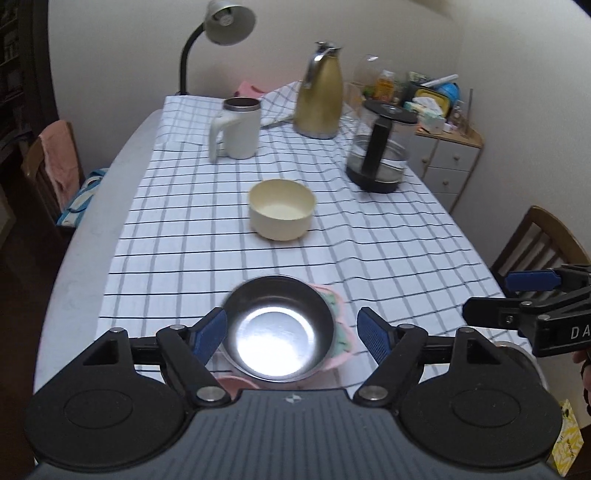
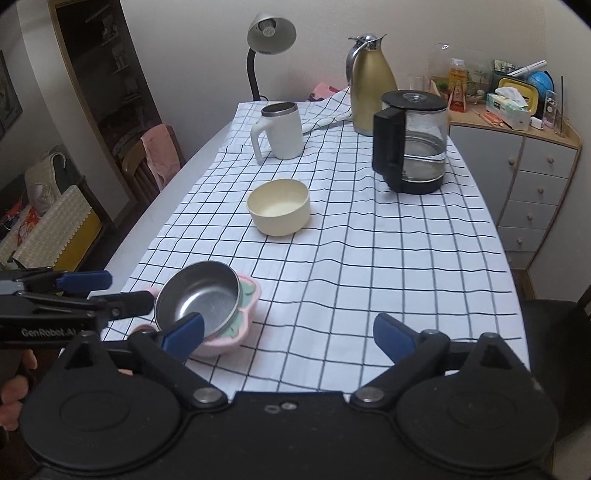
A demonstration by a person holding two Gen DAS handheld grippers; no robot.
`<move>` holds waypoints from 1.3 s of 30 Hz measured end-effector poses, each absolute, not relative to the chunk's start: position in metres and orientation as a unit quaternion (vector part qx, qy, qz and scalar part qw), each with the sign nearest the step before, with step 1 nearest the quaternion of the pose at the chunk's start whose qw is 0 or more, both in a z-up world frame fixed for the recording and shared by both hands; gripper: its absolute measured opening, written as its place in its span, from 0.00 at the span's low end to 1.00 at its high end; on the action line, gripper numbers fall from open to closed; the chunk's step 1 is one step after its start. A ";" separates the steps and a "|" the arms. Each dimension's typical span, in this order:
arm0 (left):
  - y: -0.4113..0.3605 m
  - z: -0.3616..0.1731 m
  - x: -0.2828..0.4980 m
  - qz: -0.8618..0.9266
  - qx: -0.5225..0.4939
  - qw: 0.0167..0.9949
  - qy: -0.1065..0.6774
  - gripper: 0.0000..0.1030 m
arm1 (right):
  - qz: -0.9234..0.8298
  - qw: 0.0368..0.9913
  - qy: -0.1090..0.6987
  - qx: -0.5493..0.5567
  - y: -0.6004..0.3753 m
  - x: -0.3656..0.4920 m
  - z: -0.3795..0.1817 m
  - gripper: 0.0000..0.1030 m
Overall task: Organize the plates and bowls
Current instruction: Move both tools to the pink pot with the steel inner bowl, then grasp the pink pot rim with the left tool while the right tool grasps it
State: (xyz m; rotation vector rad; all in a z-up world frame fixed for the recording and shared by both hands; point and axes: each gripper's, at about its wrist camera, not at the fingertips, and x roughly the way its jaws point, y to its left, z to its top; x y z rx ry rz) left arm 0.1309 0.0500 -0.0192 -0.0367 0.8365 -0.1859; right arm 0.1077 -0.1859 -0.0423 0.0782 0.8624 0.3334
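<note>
Checked white cloth with dark grid lines spread over a long pale surface, against a cream wall, wooden chairs at either side.

Partly done, by the look of it: round shiny steel bowl already nested on a pink flower-shaped plate with green inner petals, both at the near edge of the cloth. Left to do, probably: round cream plastic bowl alone at mid-cloth, well apart from the stack, not yet joined to it.

Steel bowl: shallow, dark-walled, bright glare on its flat bottom, empty, upright. Pink plate: mostly hidden under the bowl, only the scalloped rim and green patches showing on the right side. Cream bowl: deep, straight-walled, matte, empty, upright.

Left gripper hanging over the steel bowl, blue-padded fingers spread wide, nothing pinched; left pad over the bowl's rim in the picture, contact impossible to tell. Right gripper beside the stack, fingers spread wide too, holding nothing, bare cloth between them.

Farther back, untouched: white handled mug with steel rim, gold thermos jug, glass kettle with black handle and lid, grey gooseneck desk lamp. Cluttered grey drawer cabinet off to the right.
</note>
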 end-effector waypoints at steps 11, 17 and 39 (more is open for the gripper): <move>0.127 -0.069 0.186 -0.045 -0.085 0.863 0.495 0.75 | 0.140 0.874 0.463 0.047 -0.138 0.157 -0.077 0.97; 0.134 -0.097 0.204 -0.048 -0.098 0.843 0.526 0.75 | 0.139 0.858 0.493 0.038 -0.115 0.175 -0.101 0.93; 0.126 -0.129 0.221 -0.051 -0.118 0.817 0.562 0.42 | 0.128 0.826 0.548 0.045 -0.084 0.199 -0.149 0.53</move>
